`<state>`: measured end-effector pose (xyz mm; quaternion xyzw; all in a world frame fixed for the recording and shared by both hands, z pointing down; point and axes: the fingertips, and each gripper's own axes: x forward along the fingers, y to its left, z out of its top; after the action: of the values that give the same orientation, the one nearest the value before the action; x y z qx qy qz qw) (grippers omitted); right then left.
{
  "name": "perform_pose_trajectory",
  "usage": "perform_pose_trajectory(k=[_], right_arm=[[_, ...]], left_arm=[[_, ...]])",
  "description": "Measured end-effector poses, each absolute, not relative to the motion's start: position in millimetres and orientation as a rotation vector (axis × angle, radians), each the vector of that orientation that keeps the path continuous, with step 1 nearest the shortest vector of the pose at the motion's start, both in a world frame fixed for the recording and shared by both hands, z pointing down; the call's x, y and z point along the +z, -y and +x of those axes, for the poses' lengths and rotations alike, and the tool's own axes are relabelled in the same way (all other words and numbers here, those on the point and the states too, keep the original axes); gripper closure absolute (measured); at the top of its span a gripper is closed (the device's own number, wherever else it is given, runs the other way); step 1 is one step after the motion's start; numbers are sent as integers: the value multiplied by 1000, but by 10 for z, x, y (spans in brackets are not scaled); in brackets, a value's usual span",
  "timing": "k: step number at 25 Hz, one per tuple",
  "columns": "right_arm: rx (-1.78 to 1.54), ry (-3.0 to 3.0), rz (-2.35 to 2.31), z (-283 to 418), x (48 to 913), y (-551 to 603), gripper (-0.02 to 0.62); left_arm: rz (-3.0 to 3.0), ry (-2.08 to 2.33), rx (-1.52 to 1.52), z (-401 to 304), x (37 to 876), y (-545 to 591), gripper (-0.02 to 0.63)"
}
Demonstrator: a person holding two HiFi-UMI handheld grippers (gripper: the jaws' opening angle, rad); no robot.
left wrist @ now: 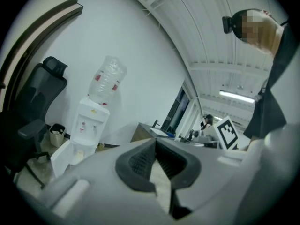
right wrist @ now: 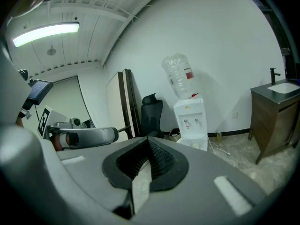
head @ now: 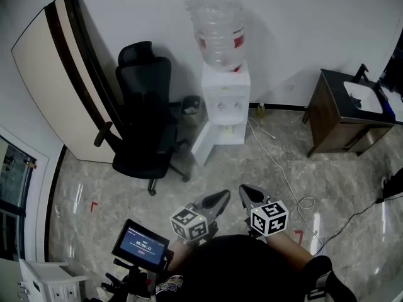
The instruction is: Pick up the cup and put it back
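Note:
No cup shows clearly in any view. A white water dispenser [head: 225, 102] with a clear bottle on top stands against the far wall, its lower door swung open. A small pale thing [left wrist: 78, 153] sits in its lower niche; I cannot tell what it is. My left gripper [head: 225, 195] and right gripper [head: 242, 189] are held side by side close to the person's body, pointing at the dispenser from well back. The left gripper [left wrist: 154, 140] is shut with nothing in it. The right gripper [right wrist: 148, 139] is shut and holds nothing.
A black office chair [head: 146, 115] stands left of the dispenser, with a small bin [head: 191, 104] between them. A folded table board [head: 63, 74] leans on the left wall. A dark sink cabinet [head: 349, 115] stands at right. A cable [head: 283, 175] runs across the floor. A tripod screen [head: 140, 244] is near left.

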<state>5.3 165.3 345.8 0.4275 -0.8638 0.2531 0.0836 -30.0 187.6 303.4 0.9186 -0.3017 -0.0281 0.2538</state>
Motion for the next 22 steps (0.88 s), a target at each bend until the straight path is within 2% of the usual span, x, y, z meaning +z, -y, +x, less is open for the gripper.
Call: perform_pose_trajectory(k=[8,22], right_arm=[[711,2563,1313,-124,3436,-1784,589],[679,2572,1291,-14,3362,-1842,589]], left_arm=[[2491,811,-116,-513,3017,-1899,603],[2518,790,-107,-324,2915,-1960,603]])
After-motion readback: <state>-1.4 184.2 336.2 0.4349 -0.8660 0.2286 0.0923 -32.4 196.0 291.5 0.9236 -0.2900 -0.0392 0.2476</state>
